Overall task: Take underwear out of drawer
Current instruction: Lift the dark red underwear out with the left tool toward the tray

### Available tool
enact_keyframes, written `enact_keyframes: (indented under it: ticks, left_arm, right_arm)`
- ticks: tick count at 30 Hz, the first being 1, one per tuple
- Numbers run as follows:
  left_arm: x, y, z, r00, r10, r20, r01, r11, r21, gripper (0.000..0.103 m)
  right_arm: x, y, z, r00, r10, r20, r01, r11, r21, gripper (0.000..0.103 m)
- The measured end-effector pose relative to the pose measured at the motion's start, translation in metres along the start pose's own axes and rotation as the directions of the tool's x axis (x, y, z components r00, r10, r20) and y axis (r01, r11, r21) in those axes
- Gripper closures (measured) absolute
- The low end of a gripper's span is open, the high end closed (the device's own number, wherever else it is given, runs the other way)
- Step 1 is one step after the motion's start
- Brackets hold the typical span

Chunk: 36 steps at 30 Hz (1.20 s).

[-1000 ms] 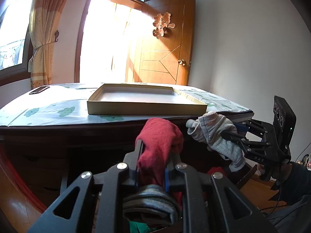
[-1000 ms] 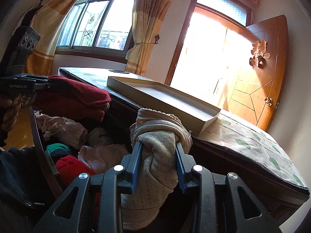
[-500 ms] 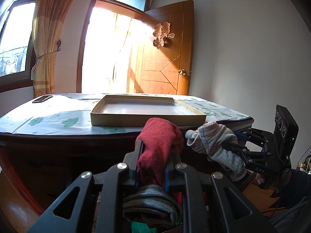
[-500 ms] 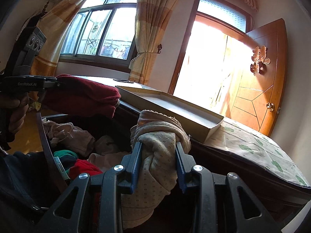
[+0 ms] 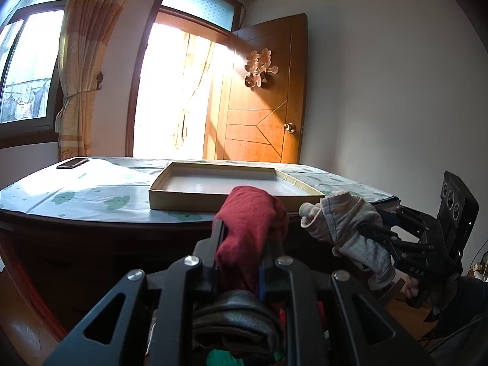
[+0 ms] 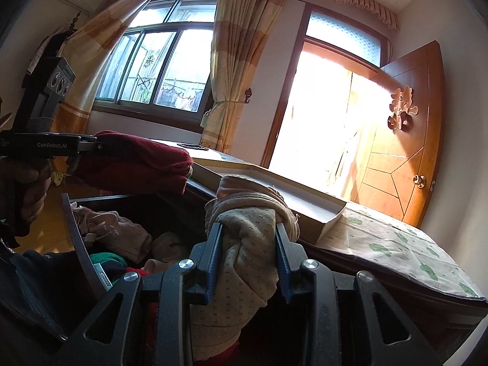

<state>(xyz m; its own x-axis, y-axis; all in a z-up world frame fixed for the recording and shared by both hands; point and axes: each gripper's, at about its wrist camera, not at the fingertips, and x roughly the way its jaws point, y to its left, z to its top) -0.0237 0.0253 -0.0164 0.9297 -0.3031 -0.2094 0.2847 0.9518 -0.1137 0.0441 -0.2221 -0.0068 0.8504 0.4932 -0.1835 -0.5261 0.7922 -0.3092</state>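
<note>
Where sunlight floods doorway (image 5: 174, 91) | clothed table (image 5: 91, 189) | shallow box (image 5: 231, 183)

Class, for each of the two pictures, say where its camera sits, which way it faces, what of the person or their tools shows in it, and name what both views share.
Left wrist view: sits on the left gripper, shut on red underwear, facing the table and door; the right gripper shows at right.
Right wrist view: sits on the right gripper, shut on beige underwear, above the open drawer, facing the window; the left gripper shows at left.
Shared: both garments, the flat box, table and door.
</note>
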Motion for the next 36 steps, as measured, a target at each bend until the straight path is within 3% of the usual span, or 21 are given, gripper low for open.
enact_keyframes:
  ticks: [16, 36]
  left_arm:
    - [-0.005, -0.004, 0.006, 0.999, 0.02, 0.028, -0.02, 1.0, 0.015, 0.088]
    - [0.015, -0.015, 0.043, 0.999, -0.003, 0.033, 0.001, 0.998, 0.06, 0.088]
  right_arm:
    - [-0.007, 0.002, 0.007, 0.999, 0.014, 0.047, -0.015, 1.0, 0.012, 0.068]
    - [0.0, -0.008, 0.025, 0.997, 0.027, 0.077, -0.029, 0.999, 0.027, 0.068]
